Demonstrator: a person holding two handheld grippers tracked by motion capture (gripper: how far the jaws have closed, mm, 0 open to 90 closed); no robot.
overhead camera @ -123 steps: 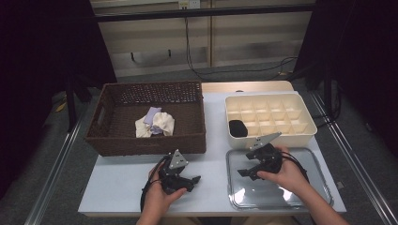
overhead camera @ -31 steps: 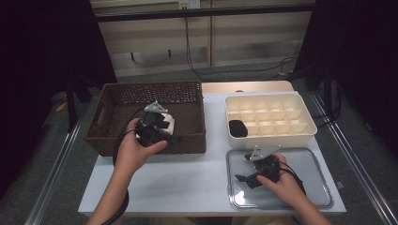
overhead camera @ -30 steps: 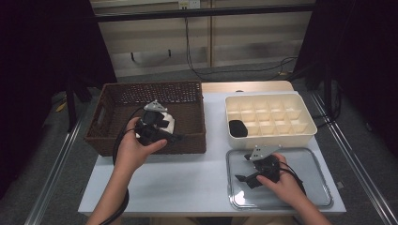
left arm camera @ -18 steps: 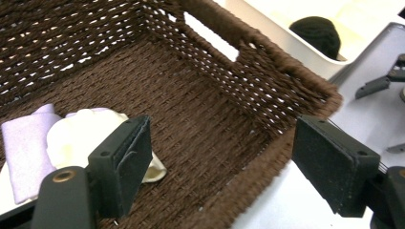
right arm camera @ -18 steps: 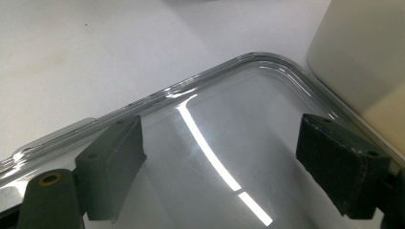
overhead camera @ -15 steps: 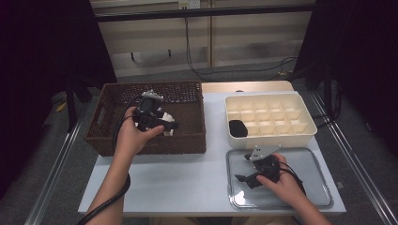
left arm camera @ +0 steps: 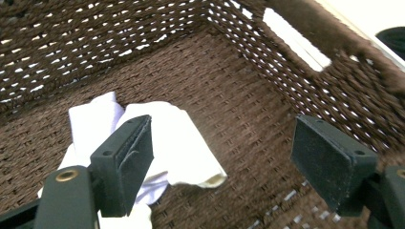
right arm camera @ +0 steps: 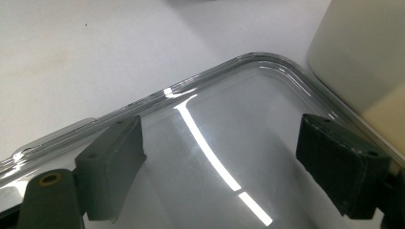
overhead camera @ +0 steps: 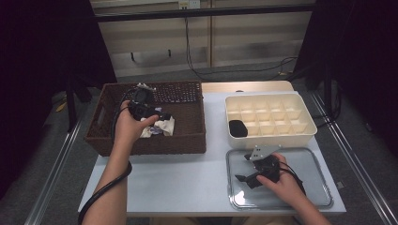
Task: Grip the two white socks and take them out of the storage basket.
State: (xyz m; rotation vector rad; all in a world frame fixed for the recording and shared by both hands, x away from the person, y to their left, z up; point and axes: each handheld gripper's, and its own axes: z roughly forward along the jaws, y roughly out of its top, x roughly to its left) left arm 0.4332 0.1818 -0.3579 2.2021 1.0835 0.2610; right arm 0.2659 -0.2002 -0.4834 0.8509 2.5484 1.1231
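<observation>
A dark brown woven basket stands at the left of the table with white rolled cloths on its floor. My left gripper is held inside the basket, open, just above those white cloths; nothing sits between its pads. At the front right lies a clear plastic lid. My right gripper rests over that clear lid, open and empty, pointing toward the lid's left corner.
A cream compartment box stands behind the lid, with a black rolled item in its front-left cell. The box's cream wall rises at the right of the right gripper view. Bare white table lies between the two hands.
My left gripper rose from the table's front, travelled into the basket and moved farther back over the white cloths. The right gripper stayed on the lid, shifting only slightly.
</observation>
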